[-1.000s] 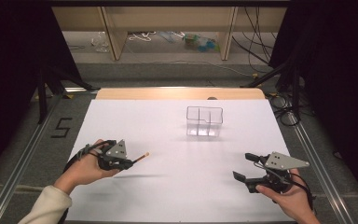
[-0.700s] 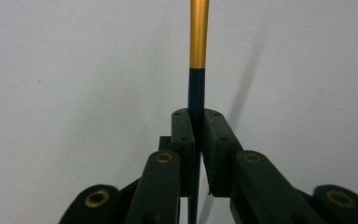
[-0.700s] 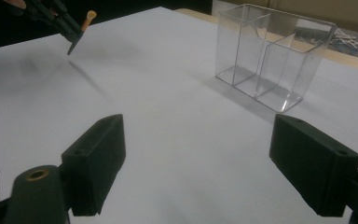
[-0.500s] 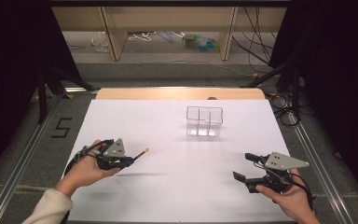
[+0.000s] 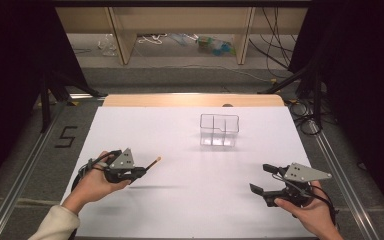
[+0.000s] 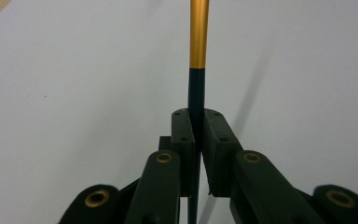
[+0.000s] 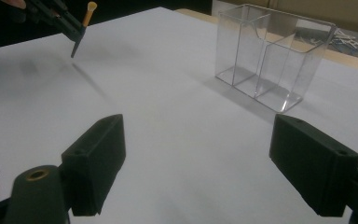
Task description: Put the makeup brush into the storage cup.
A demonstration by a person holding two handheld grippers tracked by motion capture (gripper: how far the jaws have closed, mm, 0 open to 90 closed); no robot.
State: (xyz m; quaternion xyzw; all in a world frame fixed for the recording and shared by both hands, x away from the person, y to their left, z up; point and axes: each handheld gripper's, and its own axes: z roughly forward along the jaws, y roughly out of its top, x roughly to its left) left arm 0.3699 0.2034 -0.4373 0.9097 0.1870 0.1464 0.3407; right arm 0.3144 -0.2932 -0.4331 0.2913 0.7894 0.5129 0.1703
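1. The white table top [image 5: 190, 200] lay bare across a broad stretch in front of the clear plastic two-compartment box [image 5: 219, 130], which stood toward the far edge, near the bare wooden strip [image 5: 190, 100] behind it.
2. The slim stick with a black shaft and an orange-gold end [image 5: 152, 163] was well to the left of the box and nearer the person, raised off the sheet with its shadow below. Its orange end pointed up and toward the box.
3. The left gripper [image 5: 139, 171] had its jaws pressed together on the black part of the stick, which ran straight up between the pads [image 6: 184, 135] in the left gripper view.
4. The left hand [image 5: 96, 181] gripped from behind, its pale sleeve [image 5: 55, 225] near the table's near edge.
5. The right gripper [image 5: 263, 179] sat well to the right of the box and nearer the person, jaws spread wide apart, holding nothing, aimed toward the box.
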